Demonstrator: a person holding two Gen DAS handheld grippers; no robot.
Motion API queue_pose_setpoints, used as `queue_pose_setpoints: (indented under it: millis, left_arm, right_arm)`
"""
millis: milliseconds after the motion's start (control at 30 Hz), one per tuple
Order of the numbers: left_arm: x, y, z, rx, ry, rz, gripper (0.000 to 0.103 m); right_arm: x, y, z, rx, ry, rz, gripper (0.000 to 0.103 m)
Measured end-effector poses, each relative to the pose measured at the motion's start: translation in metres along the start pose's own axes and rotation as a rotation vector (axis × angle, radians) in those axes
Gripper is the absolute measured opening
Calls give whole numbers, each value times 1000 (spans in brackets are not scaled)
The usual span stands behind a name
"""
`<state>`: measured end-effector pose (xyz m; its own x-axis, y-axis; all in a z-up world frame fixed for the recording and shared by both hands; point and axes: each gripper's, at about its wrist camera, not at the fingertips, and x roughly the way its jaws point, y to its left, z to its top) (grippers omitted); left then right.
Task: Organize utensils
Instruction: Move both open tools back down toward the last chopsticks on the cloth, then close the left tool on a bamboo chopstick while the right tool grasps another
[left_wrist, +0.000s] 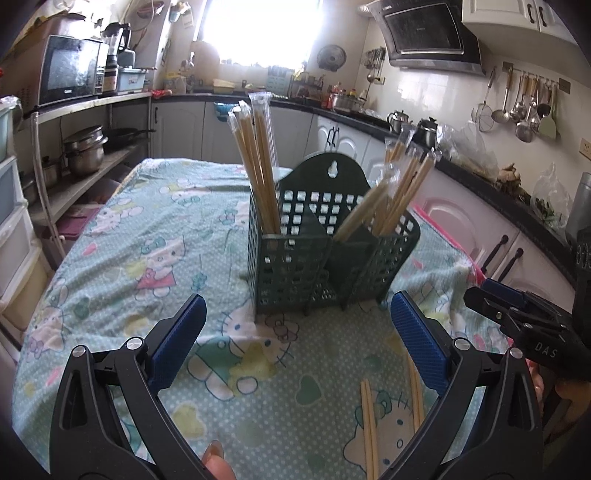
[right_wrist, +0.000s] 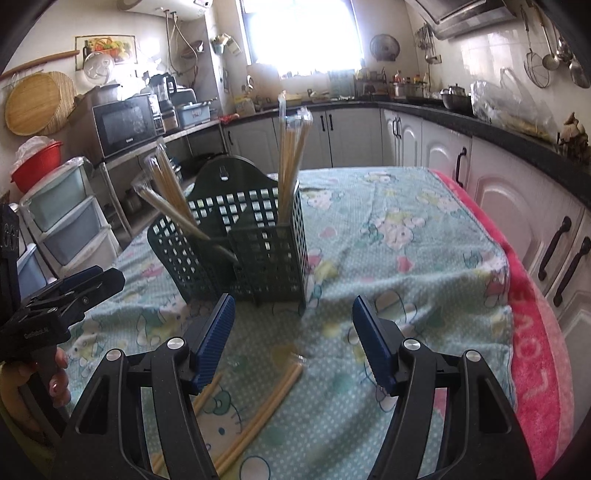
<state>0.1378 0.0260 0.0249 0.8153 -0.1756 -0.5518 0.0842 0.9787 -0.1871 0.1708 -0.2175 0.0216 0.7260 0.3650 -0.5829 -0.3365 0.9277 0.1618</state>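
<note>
A dark green slotted utensil holder (left_wrist: 295, 266) stands upright on the table, with plastic-wrapped chopsticks (left_wrist: 258, 162) in its left compartment and more (left_wrist: 399, 192) leaning in its right one. Loose bare chopsticks (left_wrist: 369, 428) lie on the cloth in front of it, near the table's front. My left gripper (left_wrist: 297, 306) is open and empty, short of the holder. In the right wrist view my right gripper (right_wrist: 293, 304) is open and empty too, above the loose chopsticks (right_wrist: 273, 395), with the holder (right_wrist: 266, 254) just beyond. Each gripper shows at the edge of the other's view.
A pale green cartoon-print cloth (right_wrist: 406, 258) covers the table, with a pink towel (right_wrist: 532, 350) along its right edge. Kitchen cabinets (right_wrist: 498, 199) run close on the right. Plastic drawers (right_wrist: 62, 214) and a shelf with a microwave (right_wrist: 125, 125) stand to the left.
</note>
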Motion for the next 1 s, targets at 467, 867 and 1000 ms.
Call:
queue_pose_setpoints:
  millis: [467,867,1000]
  left_arm:
    - [14,-10,-26,32,83,-19,92]
    - [28,-14,-41,15,173,-85,84]
    - [33,-18,-48,14,209,-116,75]
  right_arm:
    - [17,-1,-19,-2,101,27,63]
    - [37,-3,-32,12,207,64,49]
    - [44,-4,-36,20,235,73,44]
